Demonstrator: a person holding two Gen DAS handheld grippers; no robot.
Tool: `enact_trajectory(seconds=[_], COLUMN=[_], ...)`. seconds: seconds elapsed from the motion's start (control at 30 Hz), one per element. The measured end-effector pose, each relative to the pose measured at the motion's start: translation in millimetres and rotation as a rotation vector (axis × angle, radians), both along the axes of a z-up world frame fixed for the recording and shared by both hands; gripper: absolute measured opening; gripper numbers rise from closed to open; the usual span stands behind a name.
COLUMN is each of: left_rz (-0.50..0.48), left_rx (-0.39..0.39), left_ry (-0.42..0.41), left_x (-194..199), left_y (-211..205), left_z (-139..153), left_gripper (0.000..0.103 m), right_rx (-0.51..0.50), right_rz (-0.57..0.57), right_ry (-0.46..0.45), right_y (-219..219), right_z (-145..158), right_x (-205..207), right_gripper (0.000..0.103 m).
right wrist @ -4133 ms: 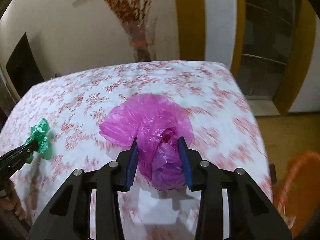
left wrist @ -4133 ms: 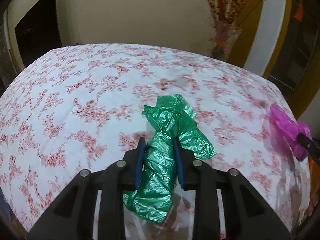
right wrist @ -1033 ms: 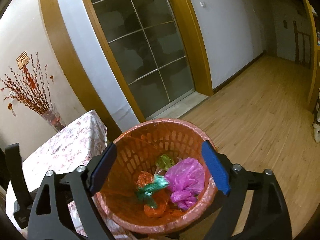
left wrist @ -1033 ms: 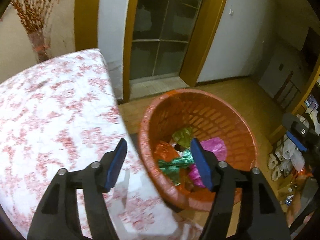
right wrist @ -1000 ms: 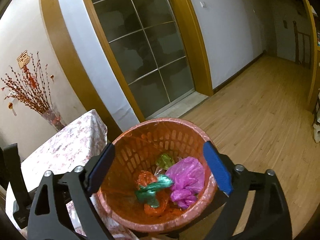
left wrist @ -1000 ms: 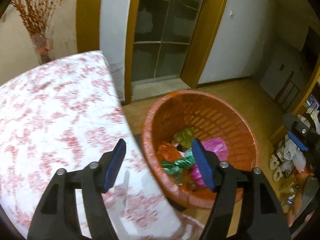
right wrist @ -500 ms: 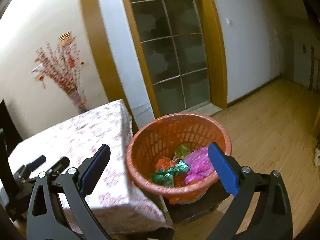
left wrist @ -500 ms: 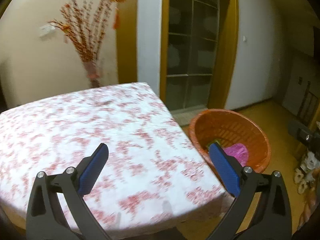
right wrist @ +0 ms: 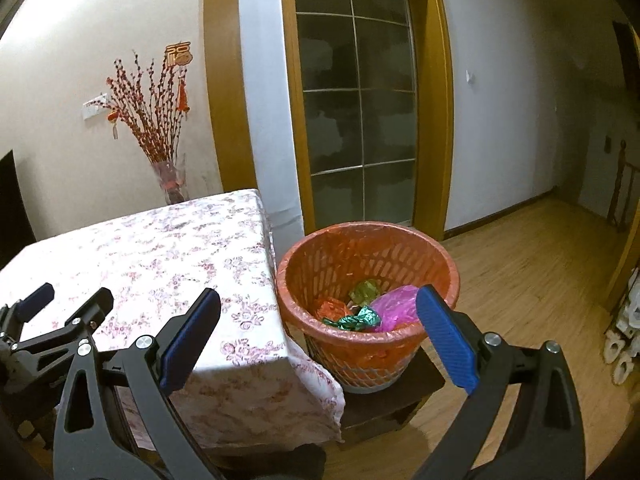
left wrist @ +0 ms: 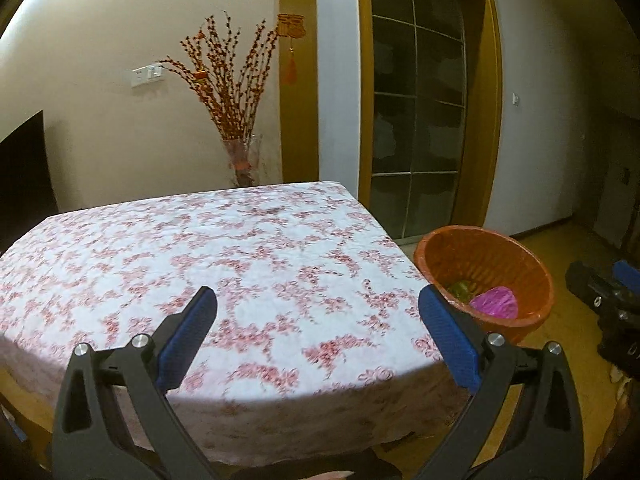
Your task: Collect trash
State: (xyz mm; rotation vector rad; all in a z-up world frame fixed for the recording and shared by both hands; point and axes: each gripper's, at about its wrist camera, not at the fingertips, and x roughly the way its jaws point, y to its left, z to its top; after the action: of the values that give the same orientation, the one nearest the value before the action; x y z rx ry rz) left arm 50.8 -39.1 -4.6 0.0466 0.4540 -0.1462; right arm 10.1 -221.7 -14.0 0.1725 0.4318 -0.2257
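An orange basket (right wrist: 400, 240) stands on a dark low stand to the right of the table; it also shows in the left wrist view (left wrist: 500, 248). In it lie a pink bag (right wrist: 396, 307), a green bag (right wrist: 354, 322), an orange wrapper (right wrist: 330, 307) and an olive wrapper (right wrist: 364, 289). The pink bag also shows in the left wrist view (left wrist: 495, 306). My left gripper (left wrist: 318, 334) is open and empty above the table's near edge. My right gripper (right wrist: 318, 330) is open and empty, held back from the basket.
The table (left wrist: 200, 248) wears a white cloth with red flowers. A vase of red branches (left wrist: 236, 128) stands behind it by the wall. A glass door (right wrist: 356, 120) in a wooden frame is behind the basket. Wooden floor (right wrist: 540, 260) lies to the right.
Both bags went from my grippers into the basket. Both grippers opened wide and pulled back and up; the left turned from the basket toward the table.
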Motion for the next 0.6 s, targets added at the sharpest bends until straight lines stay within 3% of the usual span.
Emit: enact_trajectory(seconds=[0.6], left_rz=[0.068], left_rx=[0.003], left_ry=[-0.035], left_x=[-35], left_y=[24], left_z=[-2], left_gripper=[0.099], right_rx=[-0.051], right_rz=[-0.111], right_ry=[0.008], right_y=[24], right_z=[-10], right_x=[-29], right_gripper=[0.097])
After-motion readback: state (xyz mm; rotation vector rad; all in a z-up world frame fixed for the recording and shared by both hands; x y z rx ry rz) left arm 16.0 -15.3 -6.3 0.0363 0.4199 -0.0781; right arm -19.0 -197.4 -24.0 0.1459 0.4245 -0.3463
